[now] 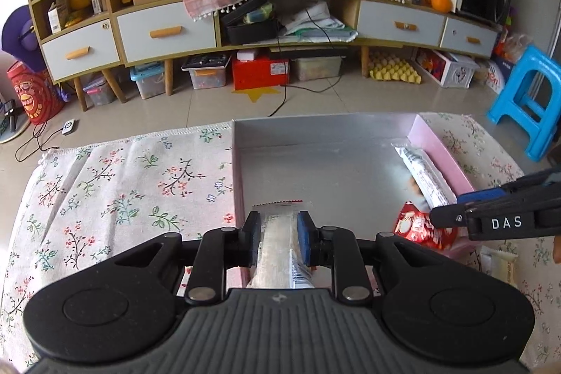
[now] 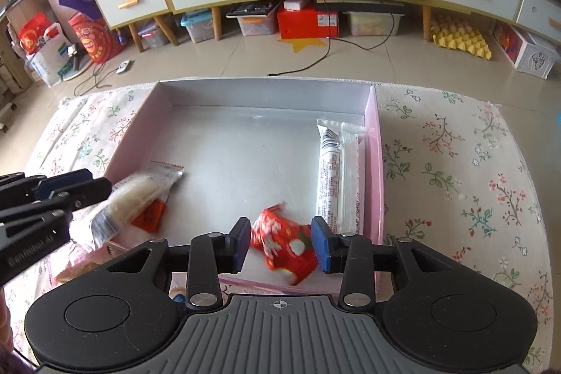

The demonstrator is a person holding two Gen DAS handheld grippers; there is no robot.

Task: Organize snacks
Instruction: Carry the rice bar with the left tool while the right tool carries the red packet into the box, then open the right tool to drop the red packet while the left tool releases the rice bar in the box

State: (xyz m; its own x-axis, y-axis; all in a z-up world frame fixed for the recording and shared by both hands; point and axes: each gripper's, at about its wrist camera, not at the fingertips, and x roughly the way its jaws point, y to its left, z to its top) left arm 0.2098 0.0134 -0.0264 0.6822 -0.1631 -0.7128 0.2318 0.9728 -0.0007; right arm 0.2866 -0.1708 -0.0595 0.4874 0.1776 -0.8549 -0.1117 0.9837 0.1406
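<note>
A pink box with a silver inside (image 1: 438, 146) (image 2: 371, 135) lies on the flowered cloth. My left gripper (image 1: 278, 230) (image 2: 87, 190) is shut on a clear snack packet with a red end (image 1: 277, 244) (image 2: 140, 198), holding it over the box's near left corner. My right gripper (image 2: 282, 244) (image 1: 445, 209) hangs over the near right part of the box. A red snack packet (image 2: 284, 247) (image 1: 417, 226) sits blurred between its blue pads (image 2: 320, 246), loose from them. A long white packet (image 2: 336, 177) (image 1: 427, 177) lies along the box's right wall.
The flowered cloth (image 1: 122, 184) covers the table on both sides of the box. A pale packet (image 1: 501, 265) lies outside the box at its near right. Beyond the table's far edge are tiled floor, a blue stool (image 1: 529, 100) and a long cabinet (image 1: 168, 30).
</note>
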